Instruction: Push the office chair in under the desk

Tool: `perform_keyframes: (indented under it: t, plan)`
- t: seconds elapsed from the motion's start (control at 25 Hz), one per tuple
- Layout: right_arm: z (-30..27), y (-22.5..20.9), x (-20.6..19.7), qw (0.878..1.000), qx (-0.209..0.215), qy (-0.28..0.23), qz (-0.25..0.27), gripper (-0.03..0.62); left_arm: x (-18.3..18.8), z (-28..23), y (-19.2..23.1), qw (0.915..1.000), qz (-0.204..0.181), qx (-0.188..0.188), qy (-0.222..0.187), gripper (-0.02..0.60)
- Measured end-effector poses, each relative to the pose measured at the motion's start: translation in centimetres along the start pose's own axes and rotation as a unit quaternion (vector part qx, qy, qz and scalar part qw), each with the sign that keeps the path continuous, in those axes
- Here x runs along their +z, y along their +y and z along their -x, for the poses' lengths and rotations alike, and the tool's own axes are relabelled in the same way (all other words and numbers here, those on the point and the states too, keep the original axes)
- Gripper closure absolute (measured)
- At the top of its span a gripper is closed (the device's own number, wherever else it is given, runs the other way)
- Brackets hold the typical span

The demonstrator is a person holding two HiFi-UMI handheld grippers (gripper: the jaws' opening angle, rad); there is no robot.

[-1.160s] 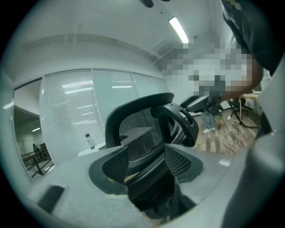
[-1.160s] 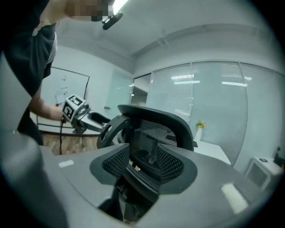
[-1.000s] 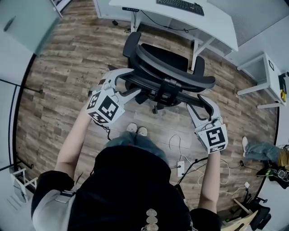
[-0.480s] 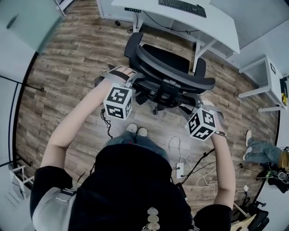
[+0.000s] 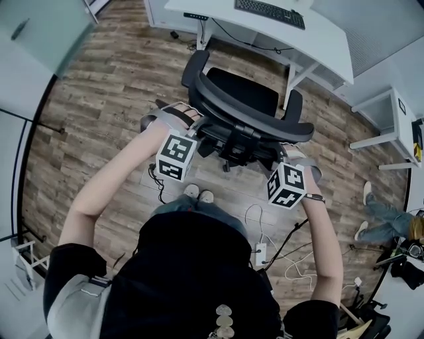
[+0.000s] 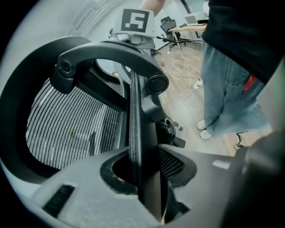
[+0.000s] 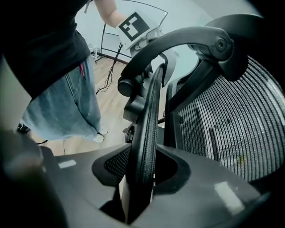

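The black mesh office chair (image 5: 244, 98) stands on the wood floor just short of the white desk (image 5: 318, 36), its seat facing the desk. My left gripper (image 5: 190, 121) is at the backrest's left edge. In the left gripper view the backrest rim (image 6: 135, 111) runs between the jaws of that gripper (image 6: 143, 165), which are closing on it. My right gripper (image 5: 293, 151) is at the backrest's right edge. The right gripper view shows the rim (image 7: 149, 120) between the closing jaws of the right gripper (image 7: 141, 168), with the pads against it.
A keyboard (image 5: 268, 12) lies on the desk. A white side table (image 5: 387, 109) stands at the right. Cables and a power strip (image 5: 260, 251) lie on the floor behind the chair. My feet (image 5: 199, 194) are just behind its base. Another person's legs (image 5: 384, 218) show at far right.
Both grippers swung in from wide of the chair onto the backrest's two side edges. Their jaws have narrowed around the rim.
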State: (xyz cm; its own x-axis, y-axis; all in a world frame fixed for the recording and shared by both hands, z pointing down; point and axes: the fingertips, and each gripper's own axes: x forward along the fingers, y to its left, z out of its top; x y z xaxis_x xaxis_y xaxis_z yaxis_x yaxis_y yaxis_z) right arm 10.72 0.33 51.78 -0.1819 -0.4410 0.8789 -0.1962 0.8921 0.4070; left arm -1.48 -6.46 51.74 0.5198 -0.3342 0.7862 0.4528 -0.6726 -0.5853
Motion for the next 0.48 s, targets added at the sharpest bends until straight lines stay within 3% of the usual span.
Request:
perform_keyframes:
  t: [0.48]
  plan:
    - [-0.87,0.02,-0.23,1.000,-0.003,0.003,0.007,0.494,-0.26,-0.41,-0.41,0.9990,0.025,-0.033,-0.019,0.471]
